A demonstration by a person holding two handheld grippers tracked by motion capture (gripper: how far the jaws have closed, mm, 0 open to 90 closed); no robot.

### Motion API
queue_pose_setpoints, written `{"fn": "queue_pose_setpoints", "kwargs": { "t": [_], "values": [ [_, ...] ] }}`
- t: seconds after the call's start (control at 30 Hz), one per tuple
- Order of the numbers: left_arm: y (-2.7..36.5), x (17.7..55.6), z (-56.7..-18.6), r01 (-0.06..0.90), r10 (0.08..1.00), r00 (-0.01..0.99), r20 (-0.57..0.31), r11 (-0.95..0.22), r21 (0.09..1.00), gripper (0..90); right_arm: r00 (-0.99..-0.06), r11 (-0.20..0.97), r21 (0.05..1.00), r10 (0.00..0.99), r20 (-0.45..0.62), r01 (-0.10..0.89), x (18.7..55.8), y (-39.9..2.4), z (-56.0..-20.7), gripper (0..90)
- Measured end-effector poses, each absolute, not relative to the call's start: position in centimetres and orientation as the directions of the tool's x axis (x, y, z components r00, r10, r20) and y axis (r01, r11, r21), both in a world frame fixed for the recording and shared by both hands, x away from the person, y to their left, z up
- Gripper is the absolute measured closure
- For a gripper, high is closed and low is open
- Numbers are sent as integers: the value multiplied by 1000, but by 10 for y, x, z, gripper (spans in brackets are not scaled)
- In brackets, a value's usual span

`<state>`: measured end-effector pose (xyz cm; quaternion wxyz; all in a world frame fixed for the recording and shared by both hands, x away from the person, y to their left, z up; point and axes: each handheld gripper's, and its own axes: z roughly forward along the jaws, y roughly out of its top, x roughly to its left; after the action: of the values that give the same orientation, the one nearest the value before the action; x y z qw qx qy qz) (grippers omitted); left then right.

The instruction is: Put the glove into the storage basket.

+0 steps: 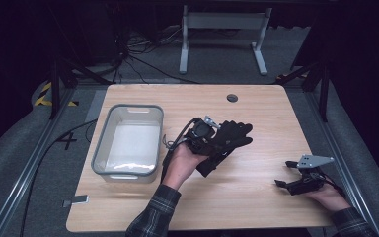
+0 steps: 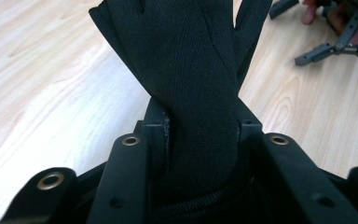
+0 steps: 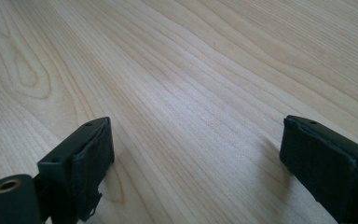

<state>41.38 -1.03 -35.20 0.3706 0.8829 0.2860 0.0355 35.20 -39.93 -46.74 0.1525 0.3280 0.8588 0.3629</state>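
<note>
left gripper: fingers pinch the black glove across its palm/cuff area; in the left gripper view the fabric is squeezed flat between both pads, glove digits fanning out past them. Looks lifted off the desk, probably so it hangs free for carrying.
glove, where: mid-desk, just right of the bin, held above the wood, not lying on it as far as I can tell.
glove, material: matte black knit/woven cloth, fine weave, soft & floppy; folds where clamped. Zip-like ridge near the cuff, low in the left gripper view.
right gripper: parked near the desk's right edge, fingers spread wide, nothing between them, just bare wood. Prob. waiting, out of the way.
bin: clear plastic tub w/ grey rim, rounded corners, left side of desk, looks empty; likely the drop spot, hence glove held close by.
desk: pale wood-grain top, smooth, rounded corners, small round grommet at the back.
</note>
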Motion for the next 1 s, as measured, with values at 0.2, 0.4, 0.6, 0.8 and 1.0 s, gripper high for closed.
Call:
{"fn": "queue_pose_setpoints", "kwargs": {
  "t": [0.2, 0.4, 0.6, 0.8, 1.0],
  "values": [
    [8, 416, -347, 488, 562, 817, -130, -553, 676, 671, -738, 521, 723, 674, -23, 453, 352, -399, -467, 102],
    [26, 418, -340, 499, 596, 796, -110, -541, 677, 671, -738, 521, 723, 674, -23, 453, 352, -399, -467, 102],
    [46, 420, -337, 516, 631, 768, -112, -505, 692, 671, -738, 521, 723, 674, -24, 453, 352, -399, -467, 102],
    [69, 422, -334, 538, 672, 733, -110, -472, 699, 671, -738, 522, 723, 674, -24, 453, 352, -399, -467, 102],
    [90, 421, -332, 558, 709, 696, -115, -433, 708, 671, -738, 521, 723, 674, -24, 453, 352, -399, -467, 102]
  ]
}}
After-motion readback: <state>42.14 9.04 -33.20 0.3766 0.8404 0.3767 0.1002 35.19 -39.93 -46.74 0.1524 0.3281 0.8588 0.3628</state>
